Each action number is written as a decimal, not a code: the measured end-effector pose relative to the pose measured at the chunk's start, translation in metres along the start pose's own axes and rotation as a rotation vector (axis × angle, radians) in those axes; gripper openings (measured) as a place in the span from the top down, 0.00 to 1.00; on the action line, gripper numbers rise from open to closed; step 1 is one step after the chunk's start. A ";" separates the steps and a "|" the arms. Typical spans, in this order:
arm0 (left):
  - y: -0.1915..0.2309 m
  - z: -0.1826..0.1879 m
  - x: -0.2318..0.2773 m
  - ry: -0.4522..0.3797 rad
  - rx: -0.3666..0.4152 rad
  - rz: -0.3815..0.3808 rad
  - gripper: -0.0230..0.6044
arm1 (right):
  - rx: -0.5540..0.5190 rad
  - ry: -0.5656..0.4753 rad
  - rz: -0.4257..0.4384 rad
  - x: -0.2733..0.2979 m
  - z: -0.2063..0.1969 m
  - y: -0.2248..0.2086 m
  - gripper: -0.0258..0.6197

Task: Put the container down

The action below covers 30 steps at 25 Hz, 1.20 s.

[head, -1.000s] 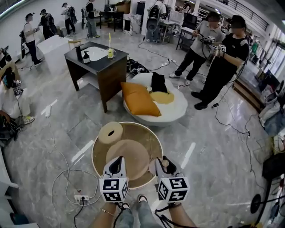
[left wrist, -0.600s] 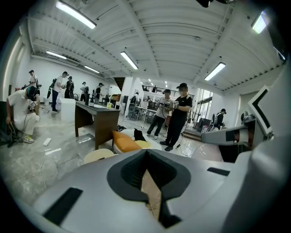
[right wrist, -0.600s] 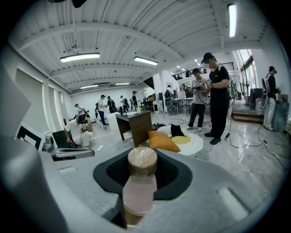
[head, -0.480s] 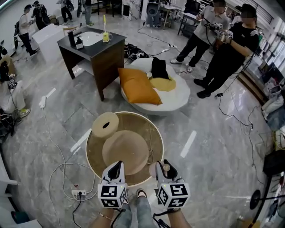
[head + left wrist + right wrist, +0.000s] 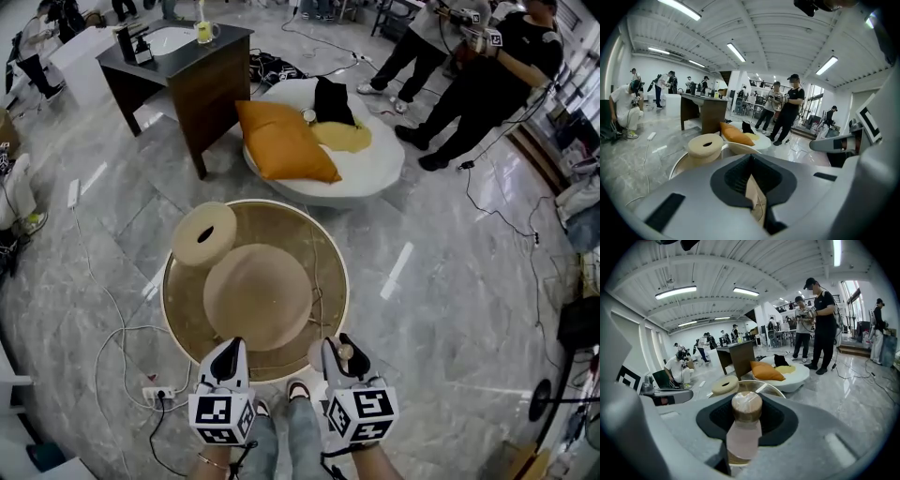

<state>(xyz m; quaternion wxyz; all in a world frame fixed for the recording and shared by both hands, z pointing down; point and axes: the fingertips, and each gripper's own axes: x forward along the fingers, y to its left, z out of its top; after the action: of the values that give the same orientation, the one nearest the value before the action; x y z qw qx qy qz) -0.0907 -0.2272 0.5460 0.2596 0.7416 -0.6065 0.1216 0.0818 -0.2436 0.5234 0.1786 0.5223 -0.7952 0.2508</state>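
The container is clamped at its near rim by the left gripper. A pink, brown-capped piece is clamped by the right gripper. Both are held side by side, angled downward.

Looking steeply down from head height onto the round table, close below. Riding low on the left gripper and right gripper at its near rim, facing far across it; shared by all three: ring cushion, orange cushion

Dome fills the table's middle, ring its far-left edge; right and near edges lie bare
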 end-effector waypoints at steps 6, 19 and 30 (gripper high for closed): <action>0.011 -0.047 0.013 0.035 -0.012 0.021 0.96 | 0.007 0.033 -0.012 0.016 -0.044 -0.012 0.77; 0.025 -0.092 0.030 0.071 -0.023 0.032 0.96 | 0.025 0.095 -0.012 0.038 -0.100 -0.016 0.77; 0.026 -0.101 0.033 0.090 -0.038 0.040 0.96 | 0.005 0.117 -0.022 0.054 -0.109 -0.023 0.77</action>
<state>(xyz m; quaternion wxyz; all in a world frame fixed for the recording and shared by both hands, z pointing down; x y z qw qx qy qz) -0.0942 -0.2045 0.6534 0.2983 0.7179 -0.6112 0.1483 0.0843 -0.2277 0.6466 0.2264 0.5161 -0.7769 0.2809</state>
